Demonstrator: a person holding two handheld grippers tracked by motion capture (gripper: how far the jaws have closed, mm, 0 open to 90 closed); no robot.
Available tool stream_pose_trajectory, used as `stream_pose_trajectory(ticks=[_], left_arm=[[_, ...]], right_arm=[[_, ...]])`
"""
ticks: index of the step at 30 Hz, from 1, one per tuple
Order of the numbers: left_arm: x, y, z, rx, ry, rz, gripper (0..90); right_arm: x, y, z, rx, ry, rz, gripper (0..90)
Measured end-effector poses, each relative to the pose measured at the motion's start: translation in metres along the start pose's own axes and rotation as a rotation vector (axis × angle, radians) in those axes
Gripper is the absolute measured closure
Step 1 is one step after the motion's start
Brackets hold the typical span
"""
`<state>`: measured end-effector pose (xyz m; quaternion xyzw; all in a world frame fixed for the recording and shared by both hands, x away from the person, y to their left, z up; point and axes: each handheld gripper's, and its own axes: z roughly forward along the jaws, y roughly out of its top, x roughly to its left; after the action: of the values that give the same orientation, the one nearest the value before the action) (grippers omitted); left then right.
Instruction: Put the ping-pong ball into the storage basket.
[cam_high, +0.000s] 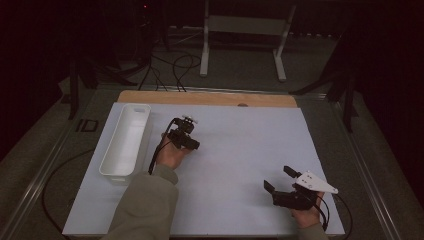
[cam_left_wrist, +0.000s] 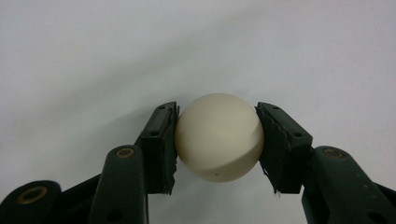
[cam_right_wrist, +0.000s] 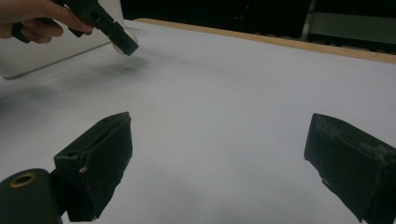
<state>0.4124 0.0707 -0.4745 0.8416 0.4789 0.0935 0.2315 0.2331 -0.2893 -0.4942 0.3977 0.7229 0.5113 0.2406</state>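
My left gripper (cam_left_wrist: 217, 142) clamps the white ball (cam_left_wrist: 218, 136); right gripper (cam_right_wrist: 219, 163) gapes empty. Next, probably carry it over the white bin (cam_high: 125, 140) and release.

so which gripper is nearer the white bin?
Left. The left gripper, shut on a white ball, sits just right of the white bin in the high view. The right gripper, fingers apart and holding nothing, is far across the table near its front right corner.
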Motion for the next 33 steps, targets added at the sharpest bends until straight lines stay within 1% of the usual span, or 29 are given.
stream_pose_trajectory(ticks=[2,8,13,22,24,33], left_arm=[[0.0,0.0,-0.002,-0.009,-0.001,-0.001,51.4],[0.0,0.001,-0.006,-0.015,0.005,0.004,51.4],[-0.002,0.002,-0.01,-0.036,0.011,0.007,51.4],[-0.001,0.003,-0.015,-0.05,0.011,0.008,51.4],[-0.001,0.003,-0.018,-0.063,0.014,0.008,51.4],[-0.002,0.004,-0.025,-0.079,0.011,0.013,51.4]], right_arm=[[0.0,0.0,0.0,0.001,0.0,0.0,7.0],[0.0,0.0,0.0,0.001,0.001,0.0,6.9],[0.0,0.0,0.0,0.002,0.001,0.001,6.9],[0.0,0.0,0.0,0.001,0.001,0.001,7.0],[0.0,0.0,0.0,0.002,0.001,0.001,7.0],[0.001,0.0,0.0,0.004,0.003,-0.001,7.0]])
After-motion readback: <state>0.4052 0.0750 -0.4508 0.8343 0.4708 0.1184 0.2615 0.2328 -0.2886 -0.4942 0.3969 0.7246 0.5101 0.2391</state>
